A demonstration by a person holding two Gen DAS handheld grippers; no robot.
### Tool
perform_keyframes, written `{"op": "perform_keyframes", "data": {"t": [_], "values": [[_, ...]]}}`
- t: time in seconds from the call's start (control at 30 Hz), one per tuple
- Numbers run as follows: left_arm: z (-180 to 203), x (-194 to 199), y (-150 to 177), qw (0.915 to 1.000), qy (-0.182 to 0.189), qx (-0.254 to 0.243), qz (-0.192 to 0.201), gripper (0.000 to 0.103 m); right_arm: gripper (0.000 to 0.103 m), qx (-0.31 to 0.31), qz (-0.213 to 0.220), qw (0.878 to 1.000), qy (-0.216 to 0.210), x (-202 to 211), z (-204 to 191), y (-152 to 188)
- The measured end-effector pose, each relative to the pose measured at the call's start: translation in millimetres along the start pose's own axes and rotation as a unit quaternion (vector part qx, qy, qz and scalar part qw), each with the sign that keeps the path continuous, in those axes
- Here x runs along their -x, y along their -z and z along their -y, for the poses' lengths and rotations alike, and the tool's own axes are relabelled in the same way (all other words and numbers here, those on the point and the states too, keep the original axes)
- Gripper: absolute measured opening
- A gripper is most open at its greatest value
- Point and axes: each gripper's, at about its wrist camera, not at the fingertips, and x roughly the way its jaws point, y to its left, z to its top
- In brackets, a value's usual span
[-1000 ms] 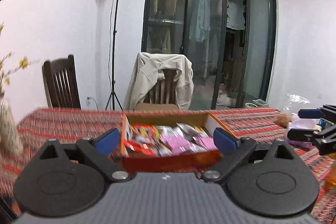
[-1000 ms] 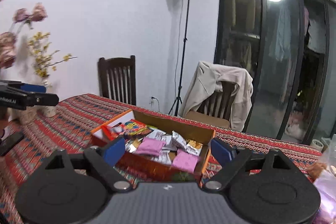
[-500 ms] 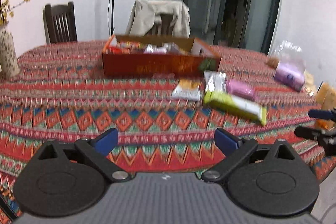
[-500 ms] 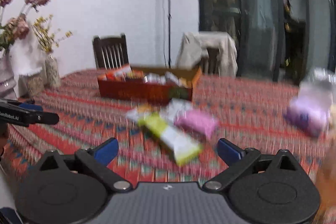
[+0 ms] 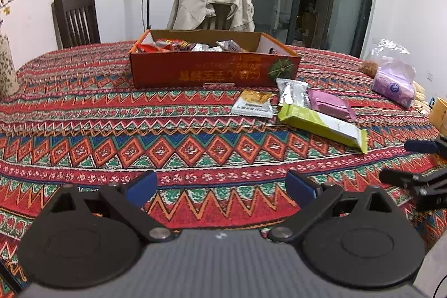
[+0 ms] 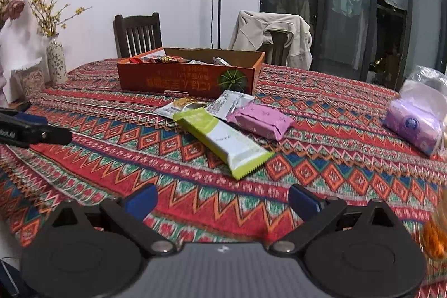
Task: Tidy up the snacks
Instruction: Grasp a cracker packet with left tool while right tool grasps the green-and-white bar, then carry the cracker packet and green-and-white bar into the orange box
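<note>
Ahead of me a patterned tablecloth (image 5: pixel 111 113) covers the table; a jacket (image 6: pixel 275 32) drapes one chair, a flowered vase (image 6: pixel 56 60) stands left, tissues (image 6: pixel 413 127) lie right.

The near wall of the cardboard box (image 5: pixel 212 71) hides most of the snacks inside; only the tops of a few wrappers show above its rim. The silver packet (image 6: pixel 229 104) lies partly under the green-and-white bar (image 6: pixel 223 143) and the pink packet (image 6: pixel 261 122). An orange thing (image 6: pixel 434 239) at the right edge of the right view is blurred and cut off. The vase (image 5: pixel 7 69) is cut by the left view's edge. Print on the packets is too small to read.
</note>
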Motion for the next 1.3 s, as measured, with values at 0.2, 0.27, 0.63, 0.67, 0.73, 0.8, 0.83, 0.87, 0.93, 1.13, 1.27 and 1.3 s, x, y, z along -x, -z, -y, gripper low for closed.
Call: {"op": "perform_keyframes", "data": {"t": [0.2,0.27,0.63,0.67,0.73,0.8,0.83,0.87,0.93,1.13,1.27,1.3], "values": [[-13,-19,-11,0.9999,-0.005,0.012,-0.007,0.1,0.092,0.044,0.002,0.999,-0.012,-47,1,-36],[-14,-27,-18,0.9999,-0.006,0.011,-0.006,0.1,0.092,0.049,-0.004,0.998,-0.024,-67,0,-48],[10,-107,-71,0.9977,0.049,-0.046,-0.009,0.08,0.049,0.017,-0.036,0.999,-0.033,-126,10,-60],[14,-117,-76,0.9966,0.06,-0.055,-0.01,0.08,0.046,0.008,-0.036,0.999,-0.028,-124,14,-59],[24,-138,-86,0.9946,0.07,-0.075,-0.019,0.08,0.046,-0.019,-0.033,0.999,-0.016,-120,23,-55],[33,-158,-91,0.9923,0.068,-0.1,-0.028,0.081,0.045,-0.031,-0.035,0.999,-0.001,-116,28,-49],[39,-170,-92,0.9911,0.062,-0.112,-0.035,0.081,0.045,-0.033,-0.035,0.999,0.002,-114,28,-47],[42,-178,-93,0.9903,0.06,-0.117,-0.044,0.08,0.045,-0.035,-0.036,0.999,0.002,-112,29,-45],[43,-189,-95,0.9912,0.062,-0.108,-0.046,0.078,0.048,-0.037,-0.036,0.999,0.003,-108,30,-41],[55,-184,-95,0.9889,0.065,-0.128,-0.036,0.044,0.052,-0.042,-0.036,0.998,0.004,-103,32,-37],[59,-164,-85,0.9888,0.06,-0.132,-0.035,0.043,0.045,-0.029,-0.03,0.999,-0.003,-105,32,-38],[58,-157,-82,0.9897,0.06,-0.126,-0.03,0.043,0.044,-0.035,-0.028,0.999,-0.006,-105,34,-38]]}}
